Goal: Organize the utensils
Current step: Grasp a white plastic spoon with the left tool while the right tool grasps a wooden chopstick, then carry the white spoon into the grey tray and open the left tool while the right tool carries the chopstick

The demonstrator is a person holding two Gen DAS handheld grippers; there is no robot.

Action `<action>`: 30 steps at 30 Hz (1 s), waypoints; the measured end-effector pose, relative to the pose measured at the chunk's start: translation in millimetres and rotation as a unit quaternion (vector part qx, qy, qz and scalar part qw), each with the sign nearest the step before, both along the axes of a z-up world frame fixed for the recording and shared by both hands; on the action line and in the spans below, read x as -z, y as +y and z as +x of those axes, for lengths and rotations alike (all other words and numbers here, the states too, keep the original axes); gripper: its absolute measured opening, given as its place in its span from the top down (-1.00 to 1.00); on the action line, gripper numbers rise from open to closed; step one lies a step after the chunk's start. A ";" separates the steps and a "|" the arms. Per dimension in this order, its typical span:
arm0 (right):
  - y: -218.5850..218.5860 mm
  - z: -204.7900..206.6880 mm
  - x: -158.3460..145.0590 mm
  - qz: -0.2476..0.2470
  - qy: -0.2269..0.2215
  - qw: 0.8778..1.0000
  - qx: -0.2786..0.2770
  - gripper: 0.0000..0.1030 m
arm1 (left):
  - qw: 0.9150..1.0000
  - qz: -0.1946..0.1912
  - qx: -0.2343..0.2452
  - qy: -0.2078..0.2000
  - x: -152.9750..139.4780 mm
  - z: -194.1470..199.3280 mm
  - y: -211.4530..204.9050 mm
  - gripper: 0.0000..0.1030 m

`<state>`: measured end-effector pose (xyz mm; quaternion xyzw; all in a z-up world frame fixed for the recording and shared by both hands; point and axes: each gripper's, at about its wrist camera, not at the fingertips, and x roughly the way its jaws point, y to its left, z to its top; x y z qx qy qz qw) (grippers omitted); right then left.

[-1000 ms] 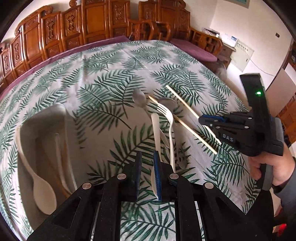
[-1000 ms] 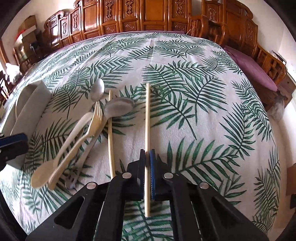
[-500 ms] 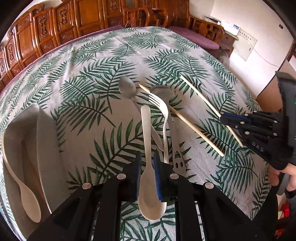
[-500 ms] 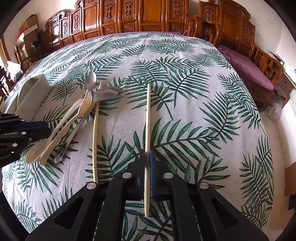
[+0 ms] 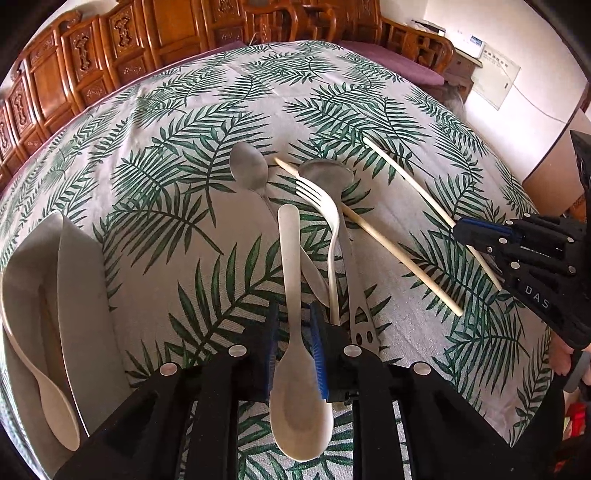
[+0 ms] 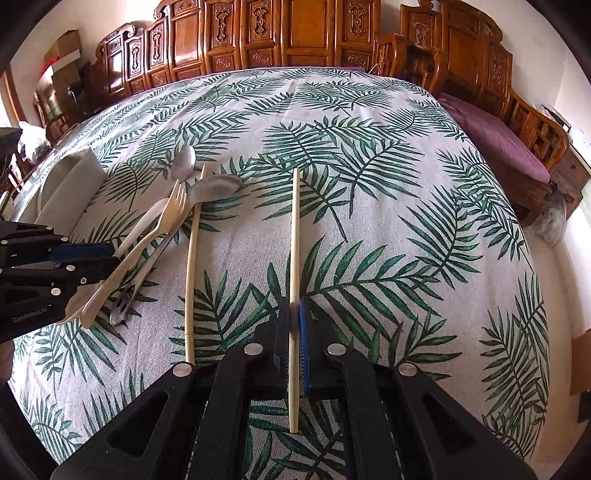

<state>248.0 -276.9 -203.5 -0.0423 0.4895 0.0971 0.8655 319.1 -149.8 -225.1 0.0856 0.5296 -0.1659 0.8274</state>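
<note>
My left gripper (image 5: 293,325) is shut on a cream plastic spoon (image 5: 295,332), handle pointing forward, bowl toward the camera. My right gripper (image 6: 294,321) is shut on a pale chopstick (image 6: 294,240) and also shows in the left wrist view (image 5: 476,230). A second chopstick (image 5: 365,232) lies on the cloth. A cream fork (image 5: 328,229) and two metal spoons (image 5: 249,168) (image 5: 327,175) lie in a pile ahead. A grey utensil tray (image 5: 81,280) at the left holds another cream spoon (image 5: 40,373).
The table carries a palm-leaf cloth (image 6: 369,206). Carved wooden chairs (image 6: 258,33) stand along the far side, and a bench with a purple cushion (image 6: 495,136) at the right. The left gripper shows at the left in the right wrist view (image 6: 88,254).
My left gripper has closed on the cream spoon and raised it toward the camera. My right gripper has lifted its chopstick slightly and drawn back from the pile.
</note>
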 end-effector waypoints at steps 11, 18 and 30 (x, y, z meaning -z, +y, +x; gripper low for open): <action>0.3 0.7 0.3 -0.003 -0.002 1.000 -0.001 0.88 | 1.000 0.010 0.007 -0.005 0.3 -0.2 -4.5 0.65; 1.6 0.9 -0.4 -0.006 -0.003 1.000 -0.004 0.88 | 1.000 0.013 0.004 -0.004 -0.4 -1.6 0.3 0.87; 2.3 0.2 -0.8 -0.011 -0.005 1.000 -0.002 0.89 | 0.998 0.003 -0.018 -0.065 -50.4 -27.0 21.9 0.88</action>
